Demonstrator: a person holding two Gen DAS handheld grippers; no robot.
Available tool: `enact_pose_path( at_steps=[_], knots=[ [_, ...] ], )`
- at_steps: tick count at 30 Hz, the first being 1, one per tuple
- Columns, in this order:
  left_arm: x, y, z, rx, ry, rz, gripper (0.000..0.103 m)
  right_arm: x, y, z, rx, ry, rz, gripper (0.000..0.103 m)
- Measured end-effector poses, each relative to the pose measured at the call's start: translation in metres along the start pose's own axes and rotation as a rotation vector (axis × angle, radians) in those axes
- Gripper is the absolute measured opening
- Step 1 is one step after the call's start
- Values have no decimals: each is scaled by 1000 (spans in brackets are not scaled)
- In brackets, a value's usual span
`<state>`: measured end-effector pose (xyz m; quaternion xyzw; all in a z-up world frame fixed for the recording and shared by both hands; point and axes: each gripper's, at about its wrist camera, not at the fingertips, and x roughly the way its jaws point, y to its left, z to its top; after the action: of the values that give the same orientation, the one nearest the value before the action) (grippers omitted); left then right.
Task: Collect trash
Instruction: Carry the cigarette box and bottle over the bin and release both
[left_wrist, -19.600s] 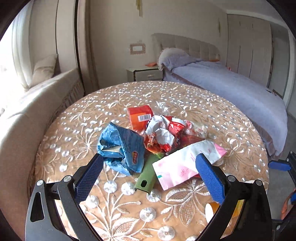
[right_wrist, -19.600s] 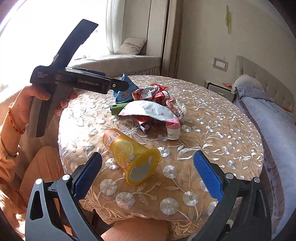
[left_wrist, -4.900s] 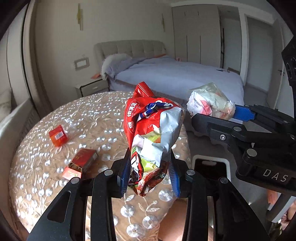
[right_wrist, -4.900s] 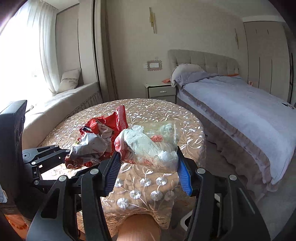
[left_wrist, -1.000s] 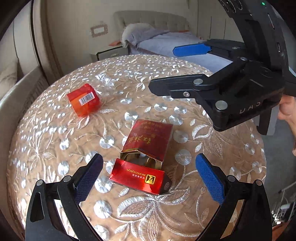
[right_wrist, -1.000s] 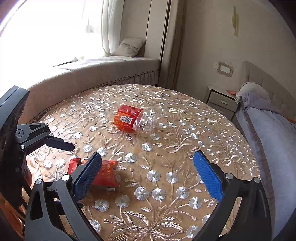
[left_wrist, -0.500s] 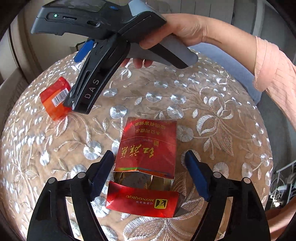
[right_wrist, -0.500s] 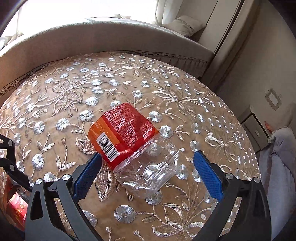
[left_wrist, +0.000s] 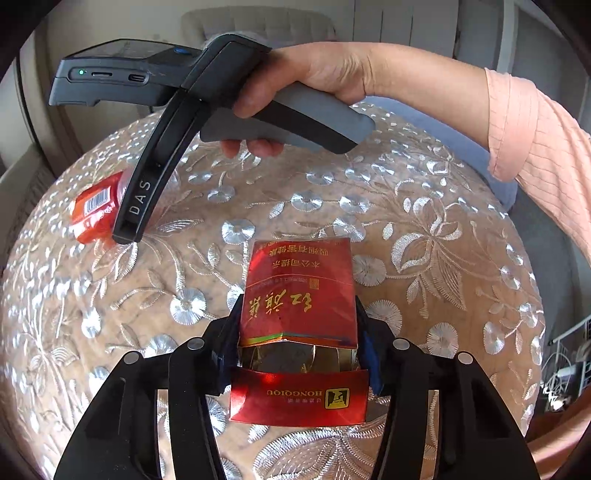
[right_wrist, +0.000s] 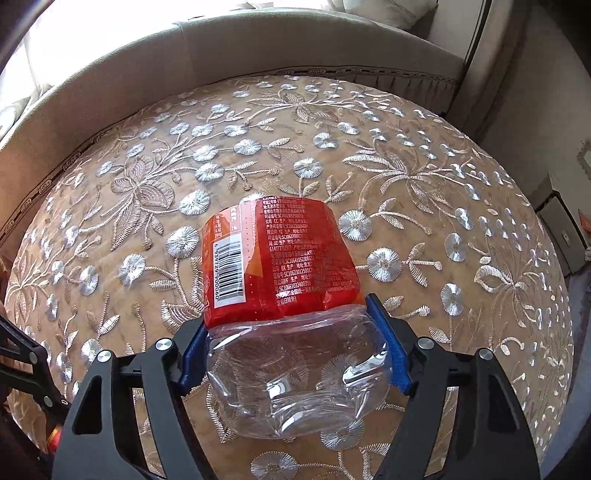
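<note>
In the left wrist view my left gripper (left_wrist: 297, 343) is shut on an open red cigarette pack (left_wrist: 297, 295) lying on the embroidered round table (left_wrist: 424, 240); its flip lid hangs toward me. In the right wrist view my right gripper (right_wrist: 291, 347) is shut on a crushed clear plastic bottle with an orange-red label (right_wrist: 277, 266), which rests on the table (right_wrist: 221, 147). The bottle's label (left_wrist: 94, 210) also shows at the left of the left wrist view, behind the right gripper's body (left_wrist: 147, 177), held by a hand.
A beige window seat (right_wrist: 184, 55) curves round the table's far side. A bed (left_wrist: 258, 22) and wardrobe stand behind the table. A nightstand (right_wrist: 565, 225) is at the right.
Both grippers have closed: the left onto the cigarette pack, the right onto the bottle. Both moved in closer to their objects.
</note>
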<state>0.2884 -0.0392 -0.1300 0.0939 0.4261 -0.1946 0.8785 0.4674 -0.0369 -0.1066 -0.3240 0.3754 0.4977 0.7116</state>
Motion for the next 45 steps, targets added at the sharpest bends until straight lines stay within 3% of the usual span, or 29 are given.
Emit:
enact_pose_path(
  at_steps=[4,9,18,22,27,30,37,45],
  knots=[
    [-7,5,-4,-51,-13,4,50,-13,11,-18,55,-56,-24,75],
    [-32,-9,-8,-33,-65,47,51,-45,30,-51,127,-129,-67,75],
    [-68,-34,-30,-57,-102,91,51,-101,69,-90,251,-165,-157,75],
    [-81,-47,-47,-79,-109,115,51,-126,96,-109,340,-205,-264,75],
    [-93,-52,-63,-138,-117,158,51,-164,145,-143,435,-284,-513,75],
    [-100,-59,-68,-153,-142,192,51,-177,173,-168,469,-313,-607,75],
    [-113,-88,-60,-147,-210,273,51,-201,217,-218,577,-362,-748,75],
    [-125,-128,-42,-82,-291,299,51,-217,240,-261,693,-386,-815,76]
  ],
)
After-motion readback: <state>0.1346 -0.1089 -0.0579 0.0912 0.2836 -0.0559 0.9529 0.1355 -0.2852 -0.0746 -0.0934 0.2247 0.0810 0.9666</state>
